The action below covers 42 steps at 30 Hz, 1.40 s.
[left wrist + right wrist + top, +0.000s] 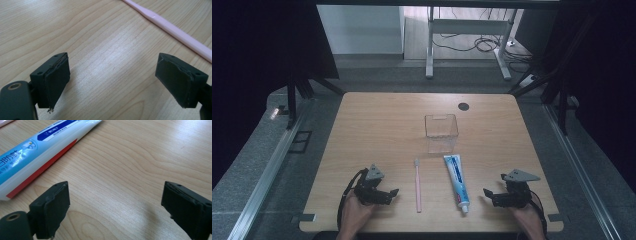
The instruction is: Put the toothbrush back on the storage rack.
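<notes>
Both grippers rest near the bottom of the high view, jaws spread wide, nothing between them. Left gripper (pixel 393 192) sits just left of the pink toothbrush (pixel 417 185), whose long axis runs bottom to top. Right gripper (pixel 486 193) sits just right of the toothpaste tube (pixel 457 181), cap end nearest. Clear box (pixel 441 132) stands above both, mid-frame. Each hand likely takes its nearer item.
</notes>
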Available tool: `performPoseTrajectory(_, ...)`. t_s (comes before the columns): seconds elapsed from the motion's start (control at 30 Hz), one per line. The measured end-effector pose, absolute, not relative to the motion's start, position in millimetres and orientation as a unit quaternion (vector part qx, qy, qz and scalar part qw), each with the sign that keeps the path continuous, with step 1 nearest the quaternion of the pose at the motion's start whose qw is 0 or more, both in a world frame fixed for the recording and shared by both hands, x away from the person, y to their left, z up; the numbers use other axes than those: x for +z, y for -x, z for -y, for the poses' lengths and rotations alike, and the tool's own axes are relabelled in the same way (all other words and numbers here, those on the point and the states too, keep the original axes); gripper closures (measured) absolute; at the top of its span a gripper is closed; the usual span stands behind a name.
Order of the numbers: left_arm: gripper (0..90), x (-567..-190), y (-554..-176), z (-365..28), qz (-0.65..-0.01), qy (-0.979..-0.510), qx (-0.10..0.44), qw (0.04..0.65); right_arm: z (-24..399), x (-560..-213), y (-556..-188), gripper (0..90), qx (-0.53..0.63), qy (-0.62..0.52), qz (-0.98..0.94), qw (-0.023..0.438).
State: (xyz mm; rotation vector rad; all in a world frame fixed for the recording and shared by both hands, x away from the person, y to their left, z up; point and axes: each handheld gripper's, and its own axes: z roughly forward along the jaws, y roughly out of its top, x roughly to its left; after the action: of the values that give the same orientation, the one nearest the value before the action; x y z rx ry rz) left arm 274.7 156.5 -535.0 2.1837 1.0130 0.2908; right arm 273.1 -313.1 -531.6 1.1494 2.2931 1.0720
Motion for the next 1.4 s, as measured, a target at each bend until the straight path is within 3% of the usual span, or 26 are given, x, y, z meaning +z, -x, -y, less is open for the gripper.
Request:
performPoseTrajectory(0.97,14.3,-525,-275,-145,-0.393,-0.853,0.103,0.328,309,-534,-274,3.9,0.374,-0.402,-0.817,0.174)
performPoseTrajectory(1.4,39.1,-517,-272,-140,-0.376,-0.857,0.098,0.338,309,-534,-274,3.9,0.376,-0.403,-0.816,0.175)
